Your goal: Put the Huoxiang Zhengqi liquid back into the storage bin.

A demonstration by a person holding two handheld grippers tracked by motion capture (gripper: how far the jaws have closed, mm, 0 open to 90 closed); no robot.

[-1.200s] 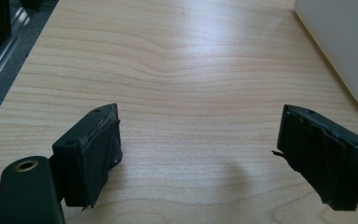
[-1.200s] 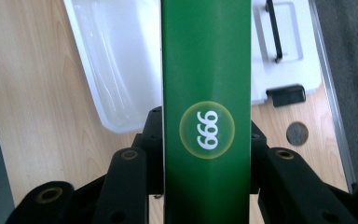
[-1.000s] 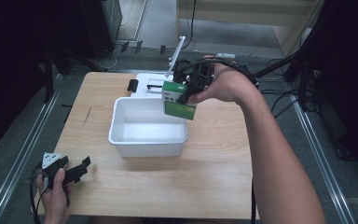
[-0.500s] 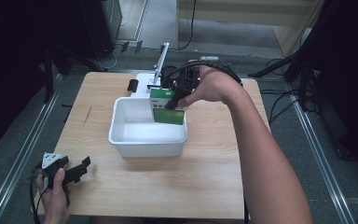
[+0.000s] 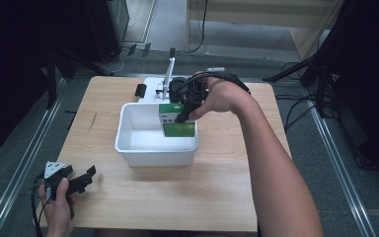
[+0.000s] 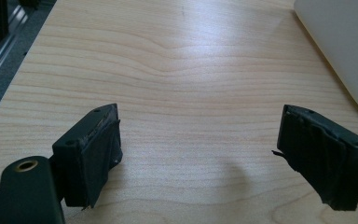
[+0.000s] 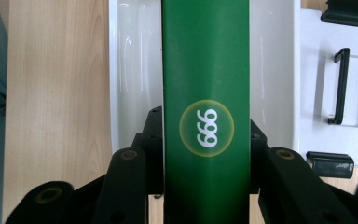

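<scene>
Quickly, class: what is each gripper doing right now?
Left gripper: open, holding nothing, over the table.
Right gripper: shut on the green box.

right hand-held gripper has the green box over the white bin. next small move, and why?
Probably lower it a little further, then open. The right hand-held gripper is shut on the green box, which sits inside the white bin by its far right wall; whether it touches the floor cannot be told. The left hand-held gripper idles open at the table's near corner.
</scene>
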